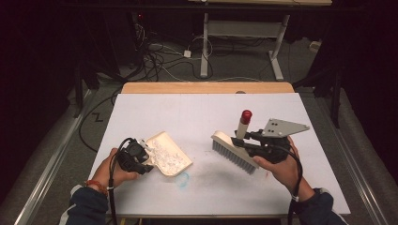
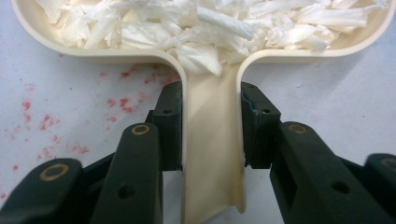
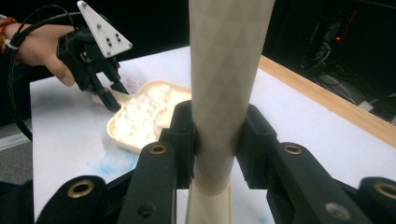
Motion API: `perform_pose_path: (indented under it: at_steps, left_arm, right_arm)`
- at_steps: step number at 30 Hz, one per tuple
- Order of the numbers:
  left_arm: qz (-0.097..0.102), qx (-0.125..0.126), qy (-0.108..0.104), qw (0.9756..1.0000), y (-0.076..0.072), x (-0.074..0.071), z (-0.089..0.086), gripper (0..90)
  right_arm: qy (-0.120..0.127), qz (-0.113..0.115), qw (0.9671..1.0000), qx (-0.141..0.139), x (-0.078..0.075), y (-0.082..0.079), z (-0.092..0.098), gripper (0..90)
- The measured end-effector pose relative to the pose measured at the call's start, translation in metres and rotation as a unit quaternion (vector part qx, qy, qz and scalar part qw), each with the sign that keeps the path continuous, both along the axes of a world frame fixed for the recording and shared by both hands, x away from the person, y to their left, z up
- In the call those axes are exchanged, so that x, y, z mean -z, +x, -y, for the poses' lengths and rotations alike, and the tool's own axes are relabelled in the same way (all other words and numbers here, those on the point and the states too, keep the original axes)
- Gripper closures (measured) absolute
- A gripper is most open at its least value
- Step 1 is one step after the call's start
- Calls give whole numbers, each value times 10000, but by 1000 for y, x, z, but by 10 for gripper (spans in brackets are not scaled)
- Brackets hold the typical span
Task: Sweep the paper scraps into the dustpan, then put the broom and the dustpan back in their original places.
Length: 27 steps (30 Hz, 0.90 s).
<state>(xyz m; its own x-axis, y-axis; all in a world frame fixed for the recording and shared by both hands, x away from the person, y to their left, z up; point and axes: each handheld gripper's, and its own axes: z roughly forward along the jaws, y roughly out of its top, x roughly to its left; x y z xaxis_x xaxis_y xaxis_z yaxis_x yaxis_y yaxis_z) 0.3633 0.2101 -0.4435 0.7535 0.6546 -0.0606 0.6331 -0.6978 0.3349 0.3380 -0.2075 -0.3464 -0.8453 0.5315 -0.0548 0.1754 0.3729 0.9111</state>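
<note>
A cream dustpan (image 1: 169, 154) lies on the white table, loaded with white shredded scraps (image 2: 205, 23). My left gripper (image 1: 141, 157) is shut on the dustpan's handle (image 2: 212, 140), both pads pressed against its sides. A cream hand brush (image 1: 234, 151) with grey bristles and a red-tipped handle (image 1: 245, 116) hovers to the right of the pan. My right gripper (image 1: 248, 140) is shut on the brush handle (image 3: 219, 93), which stands upright between the pads. In the right gripper view the dustpan (image 3: 140, 116) and the left gripper (image 3: 105, 93) show farther off.
The white table top (image 1: 202, 112) has a wooden strip (image 1: 206, 87) along its far edge. A blue smudge (image 1: 183, 179) marks the sheet near the pan; red specks (image 2: 46, 121) lie beside the handle. A desk frame and cables stand on the floor beyond.
</note>
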Motion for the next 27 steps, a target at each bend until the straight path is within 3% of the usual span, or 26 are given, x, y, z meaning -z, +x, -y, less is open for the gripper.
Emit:
perform_pose_path:
  at_steps: [4, 7, 12, 18, 22, 24, 27]
  left_arm:
    - [81, -111, -14, 9999, 1, 0, -3, 631]
    - [242, -393, -109, 9989, 0, 2, -6, 631]
    - [320, -795, -277, 9959, -1, 6, -16, 631]
    - [397, -1244, -429, 9905, -1, 9, -28, 630]
    - [485, -1669, -506, 9835, 0, 9, -35, 629]
    - [482, -1841, -549, 9802, 1, 9, -36, 629]
    - [487, -1962, -582, 9776, -1, 12, -33, 628]
  right_arm:
    - [-107, -49, 9999, 72, 0, -7, 20, 713]
    - [-195, -114, 9997, 115, 3, -11, 33, 713]
    - [-306, -319, 9990, 83, 5, -17, 50, 713]
    - [-355, -474, 9982, -60, 2, -25, 70, 713]
    - [-475, -530, 9973, -160, -1, -30, 77, 712]
    - [-562, -674, 9957, -283, -1, -31, 80, 712]
    - [-704, -879, 9926, -445, 1, -29, 81, 712]
